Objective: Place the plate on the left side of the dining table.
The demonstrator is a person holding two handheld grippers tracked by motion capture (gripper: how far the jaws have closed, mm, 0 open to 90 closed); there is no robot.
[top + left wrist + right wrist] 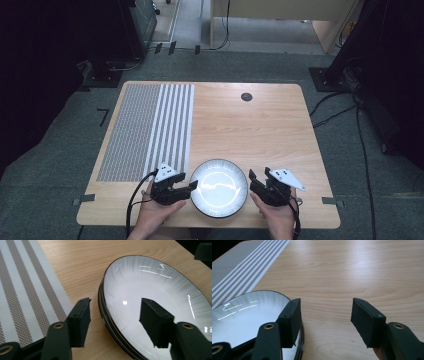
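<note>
On the pale wooden desk point(250, 125), both hand-held grippers, left point(186, 187) and right point(254, 178), gape apart flanking the black-rimmed white plates point(219, 187), seemingly stacked.

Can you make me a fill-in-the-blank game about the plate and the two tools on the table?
1. The plate sits ____ the left tool and the right tool.
2. Both tools have their jaws ____.
3. The striped mat lies on the ____ side of the table.
4. The plate's inside is white and its rim is ____.

Missing words: between; open; left; black
</note>
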